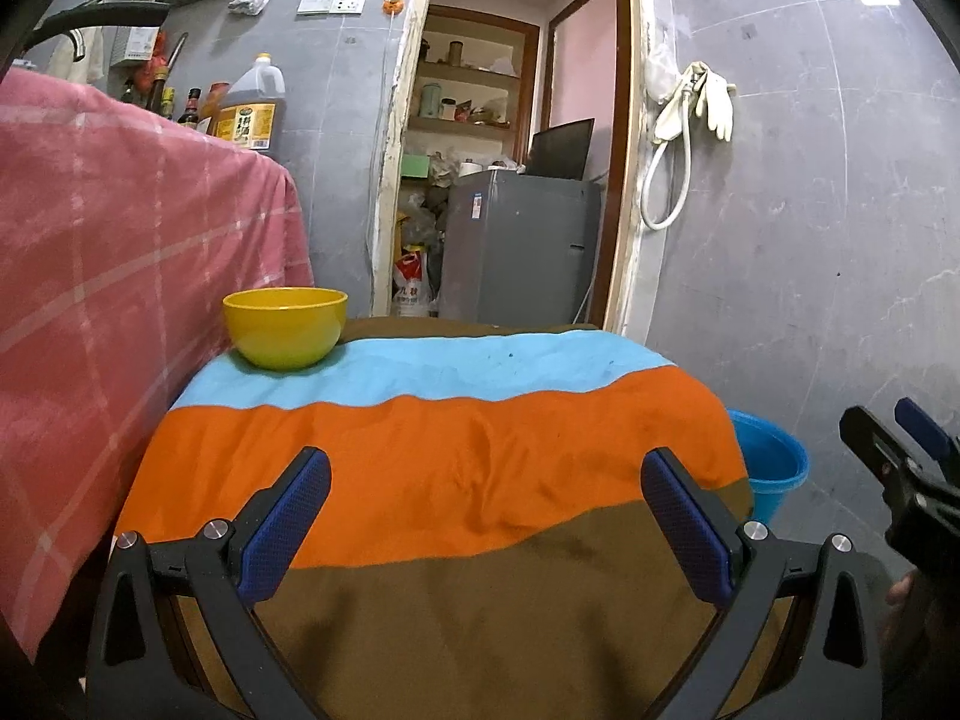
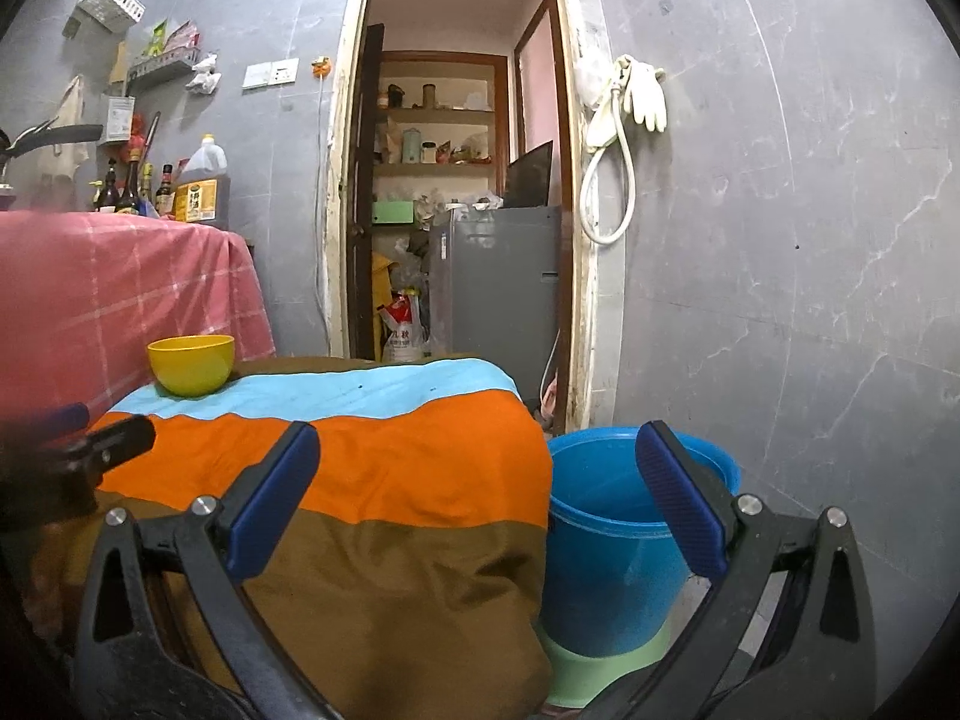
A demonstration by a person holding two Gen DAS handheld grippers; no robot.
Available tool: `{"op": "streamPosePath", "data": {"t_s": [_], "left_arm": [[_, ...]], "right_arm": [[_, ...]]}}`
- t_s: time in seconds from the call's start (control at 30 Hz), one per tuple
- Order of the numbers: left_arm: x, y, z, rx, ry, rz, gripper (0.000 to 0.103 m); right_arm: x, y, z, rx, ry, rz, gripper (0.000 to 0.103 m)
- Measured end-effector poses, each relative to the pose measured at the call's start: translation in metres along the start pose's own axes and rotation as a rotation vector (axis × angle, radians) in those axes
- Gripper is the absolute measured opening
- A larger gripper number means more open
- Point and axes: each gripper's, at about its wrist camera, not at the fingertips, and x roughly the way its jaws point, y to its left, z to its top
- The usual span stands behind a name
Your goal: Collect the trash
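On the low table (image 1: 420, 630) with the striped cloth (image 1: 456, 456), nothing that read as trash was visible. Only a yellow bowl (image 1: 285, 327) sat there, at the far corner, about 11 o'clock from the left gripper (image 1: 486, 516). Its inside was hidden from both views, so I couldn't tell if the trash was in it.

Left gripper hovered over the cloth, fingers spread wide, holding nothing. Right gripper (image 2: 480, 504) was the same: fingers apart, empty, straddling the table's right edge.

Blue bucket (image 2: 606, 540) stood on the floor just beside the table, at about 2 o'clock from the right gripper, on something pale green. Likely the bin. What showed of its inside looked empty.

My read on handling: the bowl looked like plastic, so light, stiff and smooth. A pinch over the rim should hold, wall between the pads; the curved outside would probably slip. If it carried scraps, keep it level until over the bucket. The cloth was soft and wrinkled and could drag along with anything slid across it.
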Motion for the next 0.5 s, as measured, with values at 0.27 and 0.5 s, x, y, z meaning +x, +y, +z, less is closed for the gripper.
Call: {"op": "streamPosePath", "data": {"t_s": [0.27,0.5], "left_arm": [[0.0005,-0.0033,-0.0058,0.033,0.002,0.001,0.102],[0.0031,0.0028,-0.0069,0.026,0.012,0.002,0.102]], "right_arm": [[0.0012,-0.0004,-0.0048,0.003,0.012,-0.011,0.103],[0.0012,-0.0014,-0.0070,0.008,0.022,-0.012,0.103]]}}
